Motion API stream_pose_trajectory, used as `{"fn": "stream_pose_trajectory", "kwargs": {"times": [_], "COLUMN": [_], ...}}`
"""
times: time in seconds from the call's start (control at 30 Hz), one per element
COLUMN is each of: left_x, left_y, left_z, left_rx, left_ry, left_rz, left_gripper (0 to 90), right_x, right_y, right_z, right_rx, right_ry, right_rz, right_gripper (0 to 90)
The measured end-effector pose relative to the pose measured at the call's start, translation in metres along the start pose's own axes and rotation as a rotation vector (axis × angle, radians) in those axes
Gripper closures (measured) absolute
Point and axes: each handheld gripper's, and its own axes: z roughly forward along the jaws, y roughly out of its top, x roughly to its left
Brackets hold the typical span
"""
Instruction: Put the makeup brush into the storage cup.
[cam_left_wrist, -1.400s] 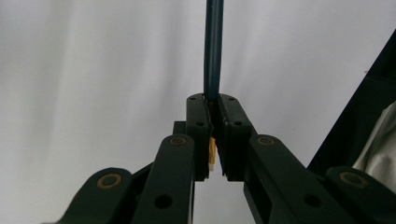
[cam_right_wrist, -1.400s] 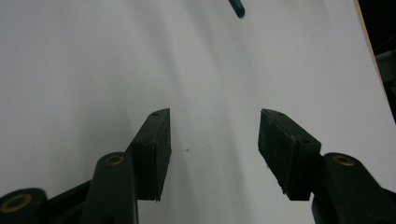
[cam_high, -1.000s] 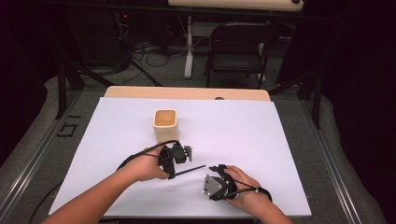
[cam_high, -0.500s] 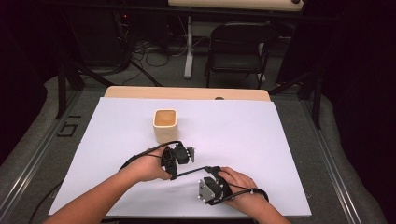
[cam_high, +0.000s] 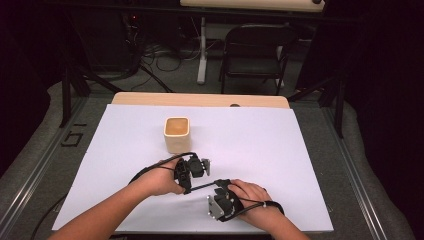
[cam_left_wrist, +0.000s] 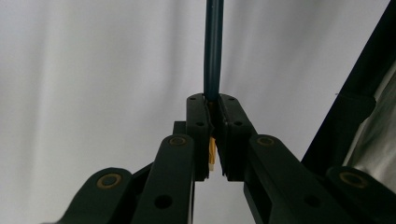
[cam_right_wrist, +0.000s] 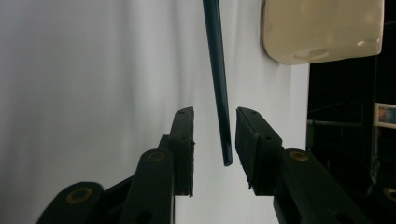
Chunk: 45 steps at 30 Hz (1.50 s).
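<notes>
The left hand-held gripper (cam_high: 192, 172), just left of centre in the lower half of the high view, is clamped fully onto one end of a thin dark blue-green pencil-like rod (cam_high: 202, 186); in the left gripper view the rod (cam_left_wrist: 213, 51) rises straight up out of the closed pads. Compared with the high view one second earlier, the right hand-held gripper (cam_high: 220, 192) has shifted left and up toward the rod's free end. Its jaws have just been closing, and in the right gripper view the rod (cam_right_wrist: 219, 88) now stands between the two black pads with a gap on each side, so no grip is made yet. This points to a handover or two-handed hold about to complete. The cream square cup (cam_high: 176, 134) stands on the white table (cam_high: 280, 150), above the grippers and apart from them.
</notes>
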Motion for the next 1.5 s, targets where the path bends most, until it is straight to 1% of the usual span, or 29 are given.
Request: {"fn": "stream_pose_trajectory", "kwargs": {"times": [0.07, 0.1, 0.17, 0.2, 0.3, 0.33, 0.37, 0.4, 0.47, 0.53, 0.7, 0.77, 0.87, 0.9, 0.97, 1.07, 1.13, 1.17, 1.33, 1.5], "left_x": [-0.001, -0.001, -0.002, -0.002, -0.003, -0.004, -0.004, -0.004, -0.004, -0.004, -0.004, -0.004, -0.003, -0.003, -0.003, -0.004, -0.004, -0.004, -0.004, -0.003], "left_y": [0.001, 0.001, 0.002, 0.002, 0.003, 0.003, 0.003, 0.003, 0.004, 0.004, 0.004, 0.004, 0.004, 0.004, 0.003, 0.003, 0.004, 0.004, 0.003, 0.002], "left_z": [0.000, 0.000, 0.001, 0.001, 0.001, 0.001, 0.001, 0.001, 0.002, 0.001, 0.002, 0.002, 0.002, 0.002, 0.002, 0.002, 0.002, 0.002, 0.002, 0.002], "left_rx": [0.002, 0.002, 0.002, 0.002, 0.002, 0.001, 0.002, 0.004, 0.005, 0.013, 0.010, 0.009, 0.007, 0.007, 0.006, 0.005, 0.011, 0.005, 0.002, 0.000], "left_ry": [0.001, 0.000, 0.000, 0.000, -0.001, -0.003, -0.003, -0.002, -0.001, -0.005, -0.009, -0.010, -0.009, -0.009, -0.010, -0.012, -0.017, -0.010, -0.014, -0.016], "left_rz": [0.004, 0.005, 0.007, 0.008, 0.012, 0.011, 0.013, 0.012, 0.012, 0.013, 0.008, 0.007, 0.007, 0.007, 0.006, 0.006, 0.008, 0.007, 0.006, 0.003], "left_gripper": [84.3, 84.3, 84.3, 84.3, 84.3, 84.3, 84.3, 84.3, 84.3, 84.3, 84.3, 84.3, 84.3, 84.3, 84.3, 84.3, 84.3, 84.3, 84.3, 84.3], "right_x": [0.001, 0.002, 0.002, 0.003, 0.003, 0.003, 0.003, 0.004, 0.004, 0.005, 0.005, 0.005, 0.006, 0.006, 0.006, 0.006, 0.006, 0.006, 0.005, 0.005], "right_y": [0.002, 0.002, 0.004, 0.004, 0.006, 0.006, 0.007, 0.008, 0.008, 0.009, 0.012, 0.013, 0.014, 0.014, 0.015, 0.015, 0.015, 0.015, 0.017, 0.017], "right_z": [0.000, 0.000, 0.001, 0.001, 0.002, 0.001, 0.002, 0.001, 0.003, 0.003, 0.004, 0.005, 0.006, 0.006, 0.007, 0.008, 0.008, 0.008, 0.011, 0.012], "right_rx": [0.001, 0.005, 0.008, 0.012, 0.009, 0.018, 0.012, 0.030, 0.022, 0.030, 0.051, 0.051, 0.053, 0.057, 0.052, 0.053, 0.061, 0.063, 0.057, 0.058], "right_ry": [-0.003, -0.013, -0.007, -0.014, -0.016, -0.023, -0.023, -0.027, -0.030, -0.035, -0.040, -0.035, -0.038, -0.040, -0.042, -0.046, -0.040, -0.040, -0.042, -0.040], "right_rz": [-0.012, -0.020, -0.039, -0.046, -0.065, -0.075, -0.083, -0.092, -0.113, -0.128, -0.159, -0.162, -0.173, -0.166, -0.174, -0.163, -0.166, -0.168, -0.185, -0.186], "right_gripper": [68.5, 68.6, 68.9, 69.2, 70.9, 72.0, 73.1, 74.0, 74.9, 75.7, 79.3, 81.7, 82.8, 83.1, 83.4, 81.9, 82.1, 82.4, 83.3, 84.3]}}
